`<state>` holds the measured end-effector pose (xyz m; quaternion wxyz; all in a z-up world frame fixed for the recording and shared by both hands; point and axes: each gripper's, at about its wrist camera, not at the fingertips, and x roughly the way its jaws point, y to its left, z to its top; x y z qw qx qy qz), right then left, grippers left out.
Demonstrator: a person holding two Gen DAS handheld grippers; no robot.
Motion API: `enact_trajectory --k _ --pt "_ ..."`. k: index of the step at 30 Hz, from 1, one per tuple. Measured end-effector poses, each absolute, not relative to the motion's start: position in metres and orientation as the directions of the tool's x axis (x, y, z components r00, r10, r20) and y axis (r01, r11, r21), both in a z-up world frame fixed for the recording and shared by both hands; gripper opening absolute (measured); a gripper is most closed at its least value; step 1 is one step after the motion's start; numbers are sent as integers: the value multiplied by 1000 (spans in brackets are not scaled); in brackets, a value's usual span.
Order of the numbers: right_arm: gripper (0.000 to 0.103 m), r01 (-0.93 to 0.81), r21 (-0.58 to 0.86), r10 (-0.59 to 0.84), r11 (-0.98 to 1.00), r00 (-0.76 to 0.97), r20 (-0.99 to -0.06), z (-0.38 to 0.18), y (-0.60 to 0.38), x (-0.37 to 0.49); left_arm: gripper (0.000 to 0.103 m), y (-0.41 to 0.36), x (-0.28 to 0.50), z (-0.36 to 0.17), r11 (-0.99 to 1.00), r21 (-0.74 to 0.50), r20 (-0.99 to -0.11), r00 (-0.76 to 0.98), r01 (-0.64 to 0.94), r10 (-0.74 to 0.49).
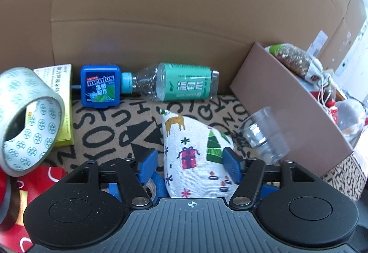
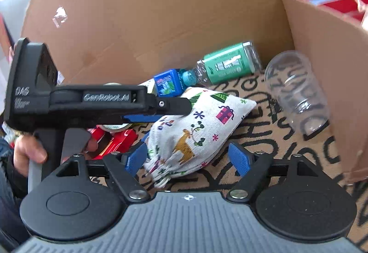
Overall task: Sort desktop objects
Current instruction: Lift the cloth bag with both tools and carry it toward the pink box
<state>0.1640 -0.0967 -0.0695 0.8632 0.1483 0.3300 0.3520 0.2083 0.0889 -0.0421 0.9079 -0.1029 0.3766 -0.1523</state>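
Observation:
A white cloth pouch [image 1: 193, 149] printed with deer, trees and gifts lies on the lettered mat [image 1: 108, 133]. My left gripper [image 1: 191, 164] is open, its blue pads [image 1: 149, 164] on either side of the pouch's near end without pressing it. In the right wrist view the same pouch [image 2: 197, 124] lies between the blue pads [image 2: 239, 158] of my right gripper [image 2: 188, 157], which is also open. The left gripper [image 2: 181, 107] reaches in from the left there, its tip over the pouch's far end, with a hand [image 2: 27, 152] on its handle.
Along the cardboard back wall lie a green-labelled bottle [image 1: 184, 83], a blue Mentos box [image 1: 100, 86] and a yellow box [image 1: 63, 101]. A tape roll [image 1: 30, 119] is at the left. A clear cup [image 1: 264, 133] lies beside a brown box [image 1: 287, 103] full of items.

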Motion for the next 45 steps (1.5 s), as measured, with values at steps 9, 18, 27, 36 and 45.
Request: enact_trajectory --k 9,18,27,36,45 --pt "69 -532 475 713 701 513 -477 -80 -82 180 61 91 211 -53 905 -344 -636 647 249 -420" --pt "55 -589 403 713 701 550 -436 -55 -93 148 58 71 171 -18 920 -291 -588 710 263 -388" --pt "55 -610 341 698 716 642 -318 -9 -129 110 58 38 137 37 901 -255 -487 759 350 -432" --pt "55 -536 288 598 794 774 -208 29 -188 95 59 -28 142 85 846 -231 -401 745 481 -534" --pt "55 -439 253 475 862 873 -107 55 -231 109 60 -88 169 120 785 -198 -334 713 586 -617"
